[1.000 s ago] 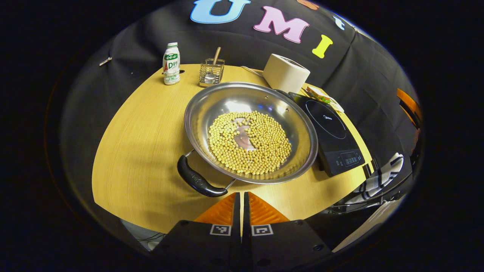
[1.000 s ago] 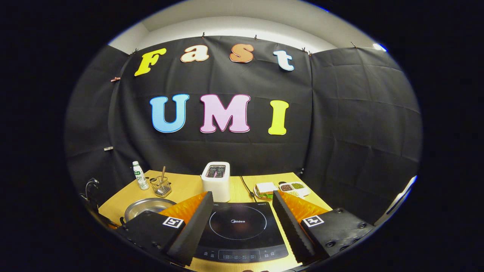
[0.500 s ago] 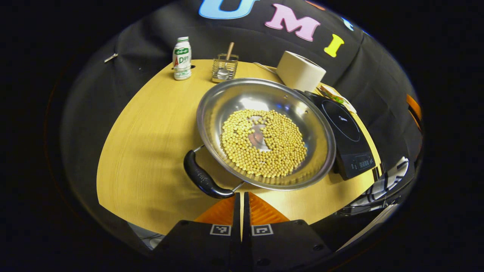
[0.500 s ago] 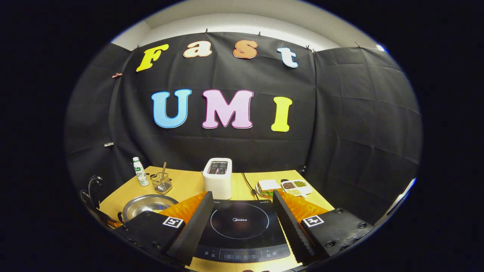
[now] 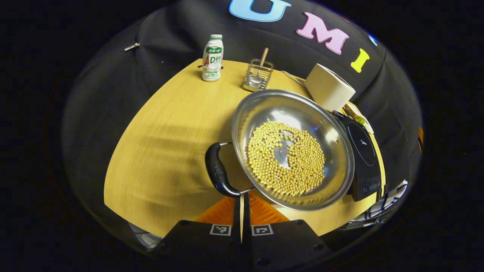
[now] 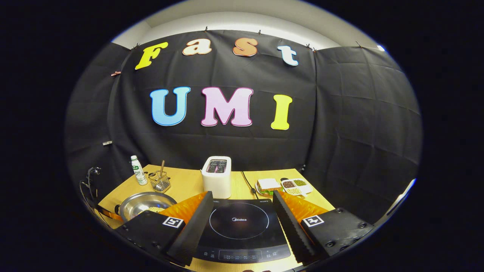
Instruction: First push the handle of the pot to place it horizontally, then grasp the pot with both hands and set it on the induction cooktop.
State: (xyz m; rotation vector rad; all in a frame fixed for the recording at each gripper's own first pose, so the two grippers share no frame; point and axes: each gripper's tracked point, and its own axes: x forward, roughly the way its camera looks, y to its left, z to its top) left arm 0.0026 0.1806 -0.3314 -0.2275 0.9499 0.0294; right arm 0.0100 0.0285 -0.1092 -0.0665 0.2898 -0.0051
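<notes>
The left tongs (image 5: 242,204) have their two fingers pressed together with only a sliver of gap and nothing between them, a fair shape for pushing, and their tips sit right at the near end of the curved black handle (image 5: 218,172) of the wide, shallow stainless-steel pot (image 5: 293,149), apparently touching it. That pot, holding a loose layer of pale yellow beans (image 5: 286,158), rests on the round light-wood bench (image 5: 166,128), with its far rim just beside the flat black induction cooktop (image 5: 363,153). The handle juts from the pot's left rim; its long axis runs roughly away from the camera, leaning a little, so the turning step looks under way and not clearly finished. The right tongs (image 6: 240,223) are spread wide and empty over the cooktop, probably waiting for the two-handed lift. In the right gripper view the pot lies well left of the cooktop.
</notes>
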